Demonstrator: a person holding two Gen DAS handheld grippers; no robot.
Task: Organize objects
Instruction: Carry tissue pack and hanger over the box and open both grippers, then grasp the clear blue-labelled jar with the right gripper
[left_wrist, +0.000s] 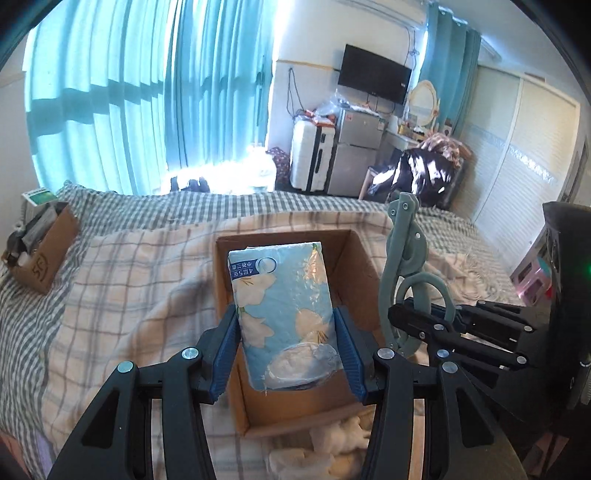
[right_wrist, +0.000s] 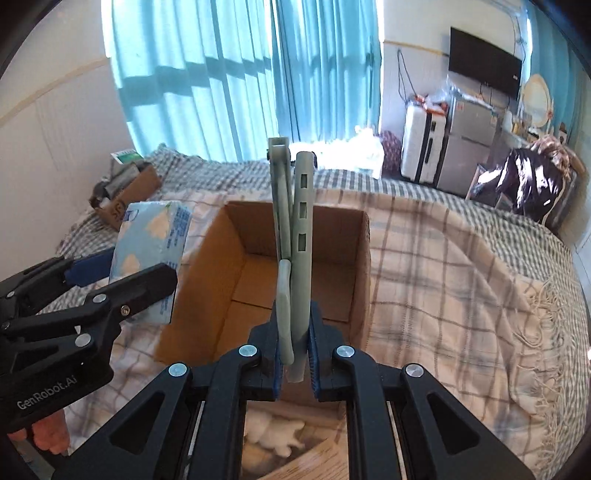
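Left tongs (left_wrist: 288, 350) grip tissue pack (left_wrist: 284, 314) | right tongs (right_wrist: 295, 354) clamp grey folding holder (right_wrist: 295, 236)

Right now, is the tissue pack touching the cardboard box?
Apart. The right wrist view shows the tissue pack, clamped in the left gripper, held outside the cardboard box, with bedspread visible between them.

I see the open cardboard box (right_wrist: 258, 280) at frame centre empty inside, its mouth clear; the left tongs (right_wrist: 122, 273) with the tissue pack (right_wrist: 147, 251) crowd its left wall.
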